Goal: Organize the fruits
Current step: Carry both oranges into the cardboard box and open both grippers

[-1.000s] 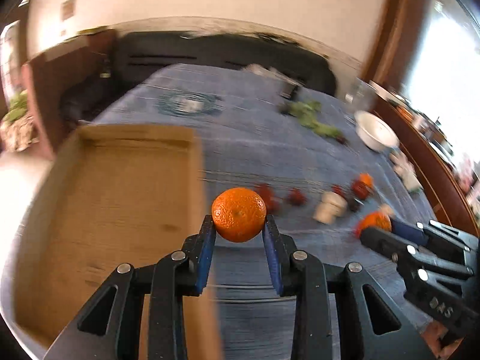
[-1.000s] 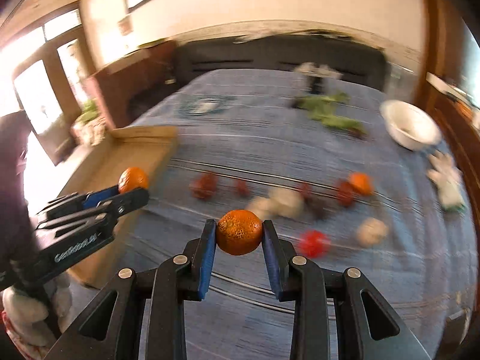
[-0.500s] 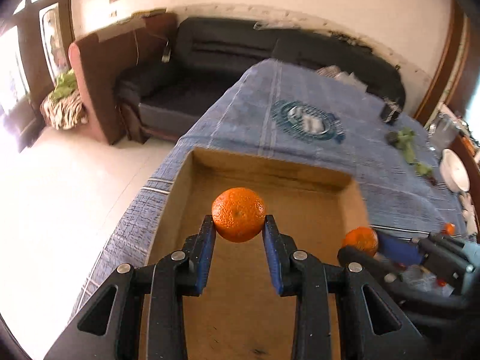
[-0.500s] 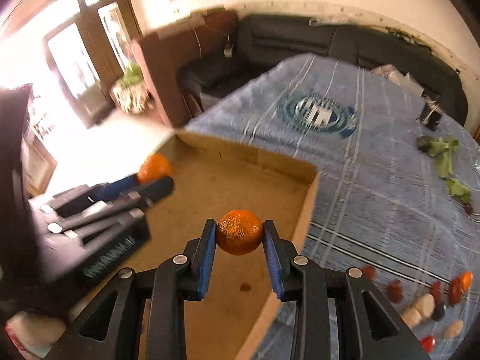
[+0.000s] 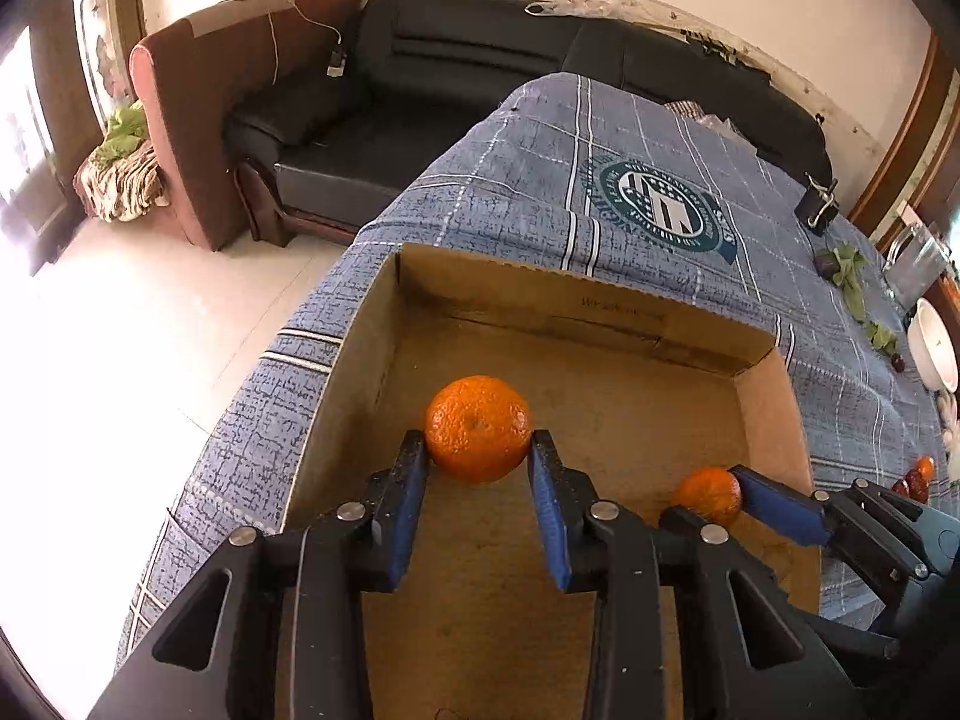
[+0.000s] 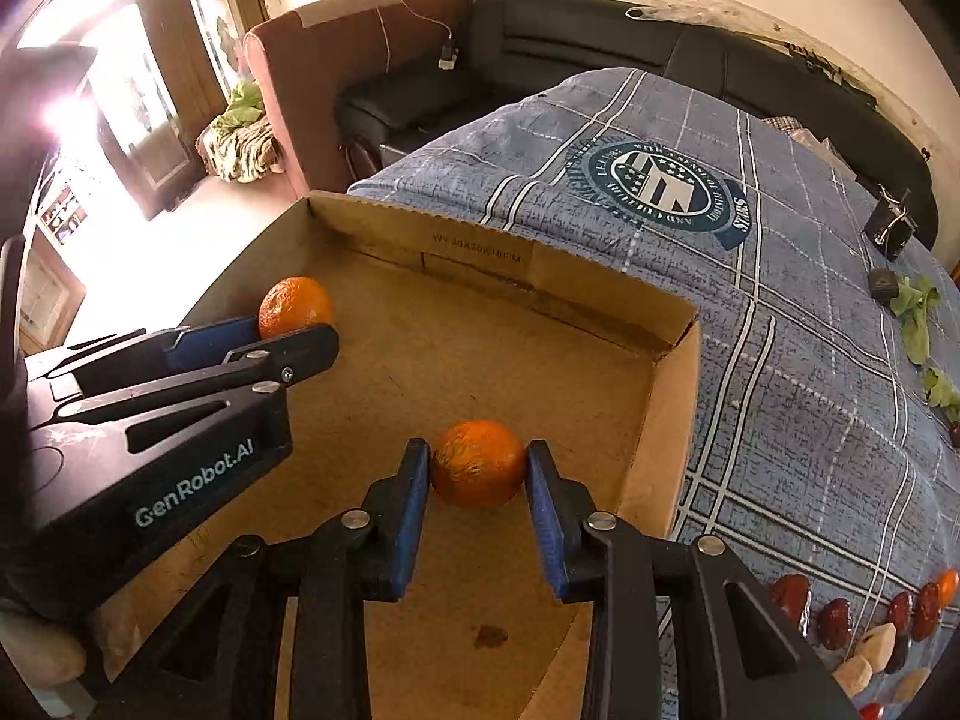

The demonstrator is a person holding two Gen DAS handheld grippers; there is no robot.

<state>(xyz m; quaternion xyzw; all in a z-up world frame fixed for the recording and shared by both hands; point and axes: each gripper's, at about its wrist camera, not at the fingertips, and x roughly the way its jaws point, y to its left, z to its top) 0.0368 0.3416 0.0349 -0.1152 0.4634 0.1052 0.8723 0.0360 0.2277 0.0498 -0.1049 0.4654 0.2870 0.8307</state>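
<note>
Orange round mandarins, one (image 5: 478,429) clamped in the left gripper (image 5: 478,468), another (image 6: 478,464) in the right gripper (image 6: 478,474), hover over an open brown cardboard box (image 5: 600,324), apparently for dropping in.

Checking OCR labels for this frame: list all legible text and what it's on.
"GenRobot.AI": white print on the side of the left hand-held gripper, seen from the right wrist view.
Round seal on the blue tablecloth: ring lettering too distorted to read.
Stamped code on the cardboard box inner wall: roughly "WY 40X30X..", too faint to confirm.
Nothing else is readable.
</note>
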